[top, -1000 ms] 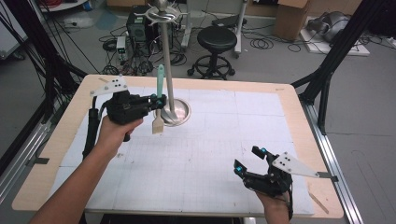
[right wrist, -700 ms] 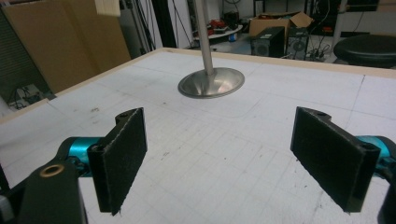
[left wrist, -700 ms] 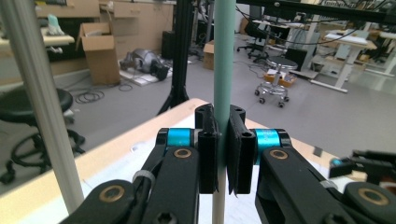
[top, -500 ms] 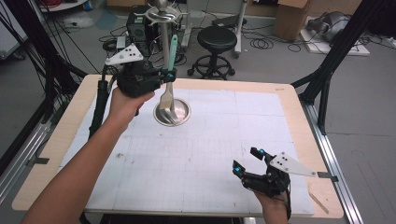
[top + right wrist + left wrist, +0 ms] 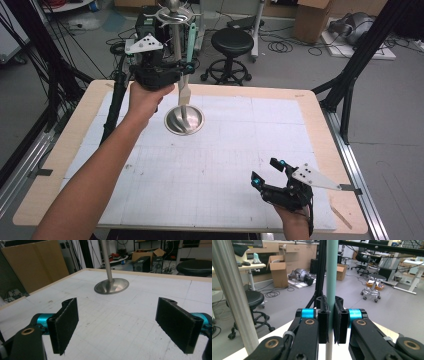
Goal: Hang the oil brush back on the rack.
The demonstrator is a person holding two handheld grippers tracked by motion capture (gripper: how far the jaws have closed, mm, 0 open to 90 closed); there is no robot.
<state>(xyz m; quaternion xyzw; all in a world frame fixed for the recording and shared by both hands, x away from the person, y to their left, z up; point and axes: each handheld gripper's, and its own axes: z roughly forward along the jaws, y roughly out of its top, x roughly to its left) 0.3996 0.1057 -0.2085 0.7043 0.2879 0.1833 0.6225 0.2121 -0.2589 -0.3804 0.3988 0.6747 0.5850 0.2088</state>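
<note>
We see left gripper (image 5: 331, 322) clamped on smooth teal spatula handle (image 5: 332, 270), beside steel pole (image 5: 176, 55) at 12 o'clock; right gripper (image 5: 125, 325) wide open, empty, 5 o'clock.

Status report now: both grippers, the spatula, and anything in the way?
Left gripper shut on spatula, held upright beside stand pole. Right gripper open, low over table. Pole close alongside.
</note>
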